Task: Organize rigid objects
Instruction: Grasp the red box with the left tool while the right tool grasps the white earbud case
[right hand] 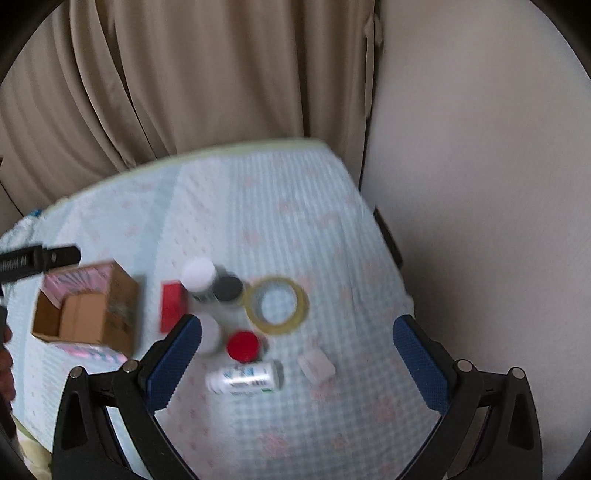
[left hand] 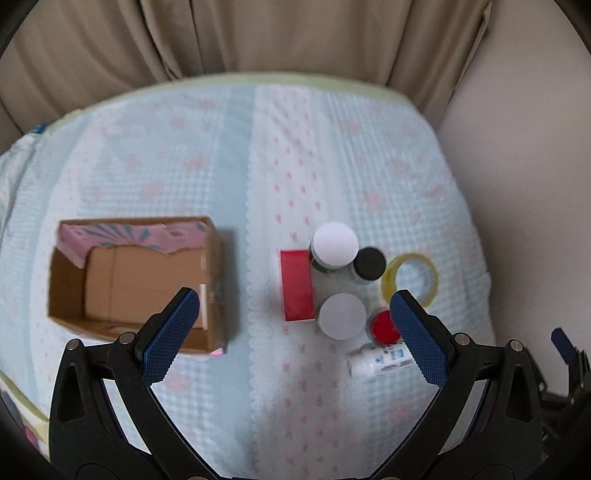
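Both tongs hang above a table covered by a pale blue cloth [left hand: 192, 166] with a pink flower print; beige curtains [left hand: 258, 33] and a plain wall [right hand: 480, 184] stand behind.

Left gripper [left hand: 295, 332]: jaws spread wide, nothing between the blue pads [left hand: 171, 336]. It hovers over the space between the box and the cluster of items.

Right gripper [right hand: 297, 362]: jaws likewise released and empty, above the near right part of the table; this view is blurred.

Cardboard box [left hand: 74, 280]: open, lying at the left of the table, with a pink patterned lining at its far wall; its inside appears empty.

Items still on the cloth, well to the right of the box:
- red box [left hand: 295, 284], lying flat, nearest the cardboard box;
- tall bottle with white cap [left hand: 335, 243], upright, just beside the red box;
- black-capped jar [left hand: 369, 263], touching or nearly touching that bottle;
- a second white lid [left hand: 342, 315] in front;
- red-capped jar [left hand: 382, 326] beside it;
- roll of yellow tape [left hand: 410, 277], flat, furthest right;
- small white bottle [right hand: 243, 378] on its side, nearest the camera;
- small white block [right hand: 316, 364], apart to its right.
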A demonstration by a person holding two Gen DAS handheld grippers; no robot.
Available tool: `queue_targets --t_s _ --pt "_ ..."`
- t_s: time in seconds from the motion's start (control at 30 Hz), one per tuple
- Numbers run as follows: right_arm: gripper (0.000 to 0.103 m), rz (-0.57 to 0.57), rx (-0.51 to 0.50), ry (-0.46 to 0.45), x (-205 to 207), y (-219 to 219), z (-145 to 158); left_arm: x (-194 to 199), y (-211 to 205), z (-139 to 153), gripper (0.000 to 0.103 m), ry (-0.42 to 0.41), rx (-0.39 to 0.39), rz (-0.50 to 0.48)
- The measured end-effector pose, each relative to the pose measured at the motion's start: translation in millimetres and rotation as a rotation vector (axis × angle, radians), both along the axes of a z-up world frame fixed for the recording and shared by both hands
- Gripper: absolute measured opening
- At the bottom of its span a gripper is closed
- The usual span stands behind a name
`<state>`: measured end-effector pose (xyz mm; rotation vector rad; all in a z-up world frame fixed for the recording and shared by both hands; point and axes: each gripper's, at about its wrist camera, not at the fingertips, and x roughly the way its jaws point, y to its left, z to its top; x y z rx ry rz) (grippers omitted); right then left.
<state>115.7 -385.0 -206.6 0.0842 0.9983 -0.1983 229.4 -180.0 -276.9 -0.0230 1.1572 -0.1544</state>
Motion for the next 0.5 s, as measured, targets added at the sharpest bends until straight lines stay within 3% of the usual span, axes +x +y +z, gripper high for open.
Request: queue_targets --t_s 0.3,0.43,0.5 --pt "0.103 -0.015 -0.050 0.140 20 -23 -95 58 -14 -108 0.092 0.177 0.023 0.010" --pt "0.102 0.052 -0.090 0.188 27 -31 -135 73 -12 -145 0.088 0.236 0.034 0.017" --pt "0.097 0.110 -0.107 0.214 30 -28 -155 79 -13 -162 0.086 0.263 0.042 0.018"
